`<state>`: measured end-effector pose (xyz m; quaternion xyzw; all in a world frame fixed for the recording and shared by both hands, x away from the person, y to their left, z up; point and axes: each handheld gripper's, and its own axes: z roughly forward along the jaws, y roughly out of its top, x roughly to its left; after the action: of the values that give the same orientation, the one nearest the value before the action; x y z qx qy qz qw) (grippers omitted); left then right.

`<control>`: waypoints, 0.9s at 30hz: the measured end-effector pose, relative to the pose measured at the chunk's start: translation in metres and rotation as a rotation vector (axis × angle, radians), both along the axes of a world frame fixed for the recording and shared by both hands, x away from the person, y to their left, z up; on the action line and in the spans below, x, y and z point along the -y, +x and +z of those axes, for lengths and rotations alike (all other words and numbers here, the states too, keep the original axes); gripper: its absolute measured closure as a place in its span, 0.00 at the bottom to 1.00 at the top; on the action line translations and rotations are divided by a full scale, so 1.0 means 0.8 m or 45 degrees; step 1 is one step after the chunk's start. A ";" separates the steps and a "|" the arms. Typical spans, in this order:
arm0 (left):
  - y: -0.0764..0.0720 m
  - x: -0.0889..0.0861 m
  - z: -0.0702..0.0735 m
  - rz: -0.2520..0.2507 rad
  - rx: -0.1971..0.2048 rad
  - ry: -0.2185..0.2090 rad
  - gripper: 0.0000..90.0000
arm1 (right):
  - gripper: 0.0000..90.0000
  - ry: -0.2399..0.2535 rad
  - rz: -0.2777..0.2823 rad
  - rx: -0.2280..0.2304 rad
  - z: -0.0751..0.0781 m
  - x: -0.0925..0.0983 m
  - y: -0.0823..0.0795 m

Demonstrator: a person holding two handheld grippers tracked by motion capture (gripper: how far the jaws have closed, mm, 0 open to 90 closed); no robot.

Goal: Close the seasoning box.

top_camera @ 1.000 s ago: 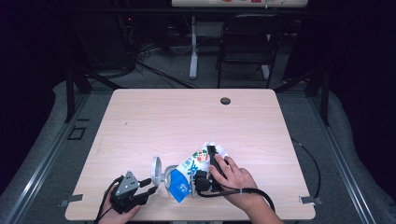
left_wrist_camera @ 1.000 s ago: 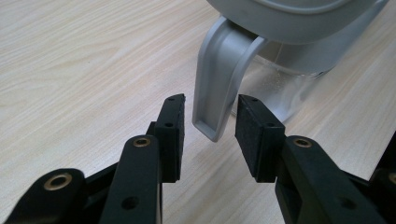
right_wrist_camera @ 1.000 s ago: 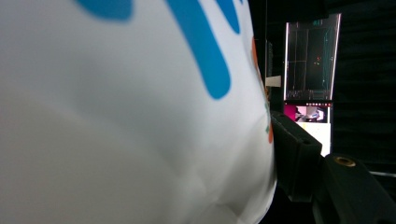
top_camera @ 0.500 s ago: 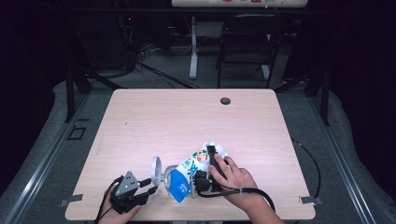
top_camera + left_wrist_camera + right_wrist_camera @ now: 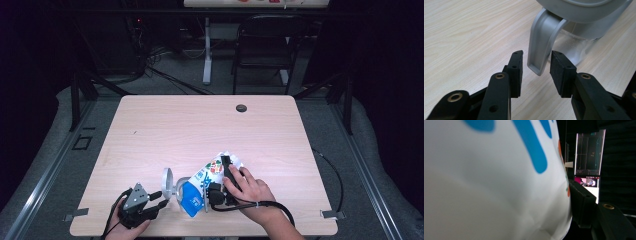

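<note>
A clear jug point(image 5: 169, 184) with a grey lid and grey handle point(image 5: 540, 47) stands near the table's front edge. My left gripper point(image 5: 161, 199) is level with the tabletop, one jaw on each side of the handle's lower end. A small gap shows on both sides, so it is open. Just right of the jug, a white and blue package point(image 5: 199, 189) with coloured print is tilted, its blue end low toward the jug. My right gripper point(image 5: 224, 166) is shut on it; a black finger point(image 5: 581, 205) presses its bulging side point(image 5: 494, 185).
The wooden table point(image 5: 200, 125) has a dark round hole point(image 5: 241, 108) near its far edge. A chair point(image 5: 265, 45) and cables stand on the floor beyond. A lit screen point(image 5: 587, 170) shows far off in the right gripper view.
</note>
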<state>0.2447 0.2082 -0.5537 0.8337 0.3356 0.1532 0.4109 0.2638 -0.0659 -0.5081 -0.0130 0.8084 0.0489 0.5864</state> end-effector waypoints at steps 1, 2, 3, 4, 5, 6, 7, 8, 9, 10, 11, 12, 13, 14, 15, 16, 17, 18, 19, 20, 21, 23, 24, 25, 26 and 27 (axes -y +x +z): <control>0.000 0.000 0.000 0.000 0.000 0.000 0.71 | 0.49 0.000 0.000 0.000 0.000 0.000 0.000; 0.000 0.000 0.000 0.002 -0.007 -0.008 0.71 | 0.49 -0.001 0.000 0.000 0.000 0.000 0.000; 0.000 -0.001 0.000 0.002 -0.005 -0.006 0.71 | 0.49 -0.011 -0.008 0.002 0.001 0.000 -0.001; 0.000 -0.001 0.000 0.002 -0.006 -0.006 0.71 | 0.49 -0.002 -0.001 0.001 0.000 0.000 0.000; 0.000 -0.001 0.000 0.002 -0.005 -0.008 0.71 | 0.49 -0.003 -0.001 0.001 0.000 0.000 0.000; 0.000 0.000 0.000 0.004 -0.008 -0.010 0.71 | 0.49 -0.004 -0.001 0.001 0.000 0.000 0.000; 0.000 0.000 0.000 0.004 -0.008 -0.010 0.71 | 0.49 -0.004 -0.001 0.001 0.000 0.000 0.000; -0.001 0.000 0.000 0.006 -0.006 -0.009 0.71 | 0.49 -0.005 -0.001 -0.001 0.000 0.000 0.000; -0.001 0.000 0.000 0.006 -0.006 -0.009 0.71 | 0.49 -0.005 -0.001 -0.001 0.000 0.000 0.000; -0.001 0.000 0.000 0.006 -0.004 -0.009 0.71 | 0.49 -0.005 -0.001 -0.002 0.000 -0.001 0.000; 0.000 0.000 0.000 0.003 -0.006 -0.008 0.71 | 0.49 -0.004 -0.001 -0.002 0.000 -0.001 0.000; 0.000 0.000 0.000 0.003 -0.007 -0.010 0.71 | 0.49 -0.004 -0.001 -0.002 0.000 0.000 0.000; 0.000 0.000 0.000 0.003 -0.008 -0.010 0.71 | 0.49 -0.003 -0.001 -0.003 0.000 0.000 0.000; 0.000 0.000 0.000 0.003 -0.008 -0.010 0.71 | 0.49 -0.004 -0.001 -0.003 0.000 0.000 0.000; 0.000 0.000 0.000 0.004 -0.008 -0.010 0.71 | 0.49 -0.004 -0.001 -0.003 0.000 0.000 0.000; 0.000 0.000 0.000 0.003 -0.007 -0.007 0.71 | 0.49 -0.007 -0.001 0.000 0.000 0.000 0.000; 0.000 0.000 0.000 0.003 -0.007 -0.007 0.70 | 0.49 -0.007 -0.001 0.000 0.000 0.000 0.000; 0.000 0.000 0.000 0.002 -0.006 -0.007 0.71 | 0.49 -0.005 0.001 -0.002 0.000 0.000 0.000; 0.000 0.000 0.000 0.002 -0.006 -0.007 0.71 | 0.49 -0.005 0.001 -0.002 0.000 0.000 0.000; 0.000 0.000 0.000 0.003 -0.006 -0.009 0.71 | 0.49 -0.007 -0.001 0.000 0.000 0.000 0.000; 0.000 0.000 0.000 0.003 -0.007 -0.009 0.71 | 0.49 -0.008 -0.001 -0.001 0.000 -0.001 0.000; 0.000 0.000 0.000 0.003 -0.006 -0.008 0.71 | 0.49 -0.009 -0.001 -0.001 0.000 0.000 0.000; 0.000 0.000 0.000 0.003 -0.006 -0.008 0.71 | 0.49 -0.008 -0.001 -0.001 0.000 -0.001 0.000; 0.000 0.000 0.000 0.003 -0.006 -0.008 0.71 | 0.49 -0.008 -0.001 -0.001 0.000 -0.001 0.000; 0.000 0.000 0.001 0.000 -0.003 -0.004 0.71 | 0.49 -0.008 -0.001 -0.002 0.000 0.000 0.000; 0.000 0.000 0.001 0.000 -0.003 -0.004 0.71 | 0.49 -0.007 -0.001 -0.001 0.000 0.000 0.000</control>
<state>0.2445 0.2084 -0.5533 0.8332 0.3364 0.1518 0.4117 0.2636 -0.0655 -0.5079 -0.0144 0.8089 0.0463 0.5859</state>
